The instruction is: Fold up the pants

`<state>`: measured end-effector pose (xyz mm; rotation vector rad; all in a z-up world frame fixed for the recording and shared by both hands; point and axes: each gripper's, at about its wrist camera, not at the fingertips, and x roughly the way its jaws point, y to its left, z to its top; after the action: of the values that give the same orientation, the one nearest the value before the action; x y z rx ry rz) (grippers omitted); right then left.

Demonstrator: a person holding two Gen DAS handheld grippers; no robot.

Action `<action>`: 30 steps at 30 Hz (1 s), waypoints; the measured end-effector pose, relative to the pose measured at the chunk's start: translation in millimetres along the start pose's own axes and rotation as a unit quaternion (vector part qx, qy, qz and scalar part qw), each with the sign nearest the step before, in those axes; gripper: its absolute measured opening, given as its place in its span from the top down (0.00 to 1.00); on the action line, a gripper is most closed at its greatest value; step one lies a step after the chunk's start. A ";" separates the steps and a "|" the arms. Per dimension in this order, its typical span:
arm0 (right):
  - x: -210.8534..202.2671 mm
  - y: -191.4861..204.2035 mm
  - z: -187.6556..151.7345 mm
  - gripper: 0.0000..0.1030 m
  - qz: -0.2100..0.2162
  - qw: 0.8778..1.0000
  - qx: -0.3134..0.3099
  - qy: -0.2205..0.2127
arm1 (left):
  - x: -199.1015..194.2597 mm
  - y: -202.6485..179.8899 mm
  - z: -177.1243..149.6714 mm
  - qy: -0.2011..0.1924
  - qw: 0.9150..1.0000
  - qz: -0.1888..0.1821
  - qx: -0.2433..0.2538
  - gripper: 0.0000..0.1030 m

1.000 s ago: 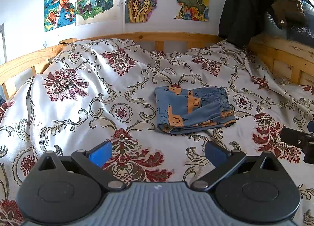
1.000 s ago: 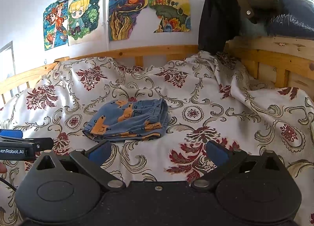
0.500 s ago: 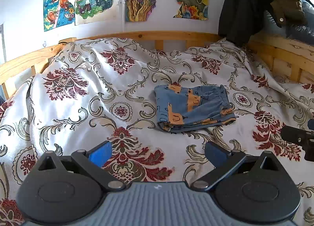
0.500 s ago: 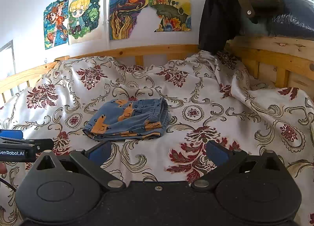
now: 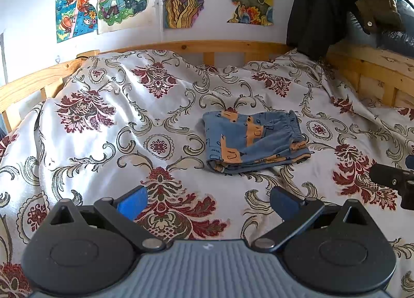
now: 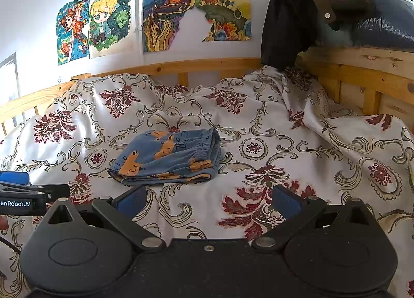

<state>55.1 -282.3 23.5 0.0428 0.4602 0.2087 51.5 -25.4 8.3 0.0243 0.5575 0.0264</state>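
Nothing much is shifting since a moment ago: I am holding the left gripper (image 5: 207, 201) and right gripper (image 6: 208, 201) wide apart and empty above the bedspread (image 5: 108, 147), while the folded pants (image 5: 252, 140) are lying just ahead, untouched.

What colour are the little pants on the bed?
The pants are blue with orange shapes printed on them, clearest in the left wrist view.

bright, even daylight – sharp focus, fisheye-bent edges
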 end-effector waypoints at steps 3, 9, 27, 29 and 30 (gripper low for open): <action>0.0 -0.3 -0.4 0.01 0.000 1.000 0.000 0.000 | -0.2 -0.1 -0.1 -0.001 1.000 0.000 0.001 0.00; 0.0 -0.1 -0.1 0.01 0.000 1.000 0.000 0.001 | -0.1 0.0 -0.2 0.000 1.000 0.000 0.001 0.00; -0.4 -0.9 -1.3 0.01 0.000 1.000 0.000 0.001 | 0.4 0.9 -2.8 0.003 1.000 -0.003 0.004 0.00; -0.1 -0.6 -0.8 0.01 0.000 1.000 0.000 0.002 | 0.6 0.8 -2.8 0.003 1.000 -0.004 0.005 0.00; -0.3 -0.8 -1.1 0.01 0.000 1.000 0.000 0.002 | 0.5 0.8 -3.3 0.003 1.000 -0.004 0.006 0.00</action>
<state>54.6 -283.2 22.6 0.0424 0.4634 0.2085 50.2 -24.5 5.3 0.0330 0.5645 0.0163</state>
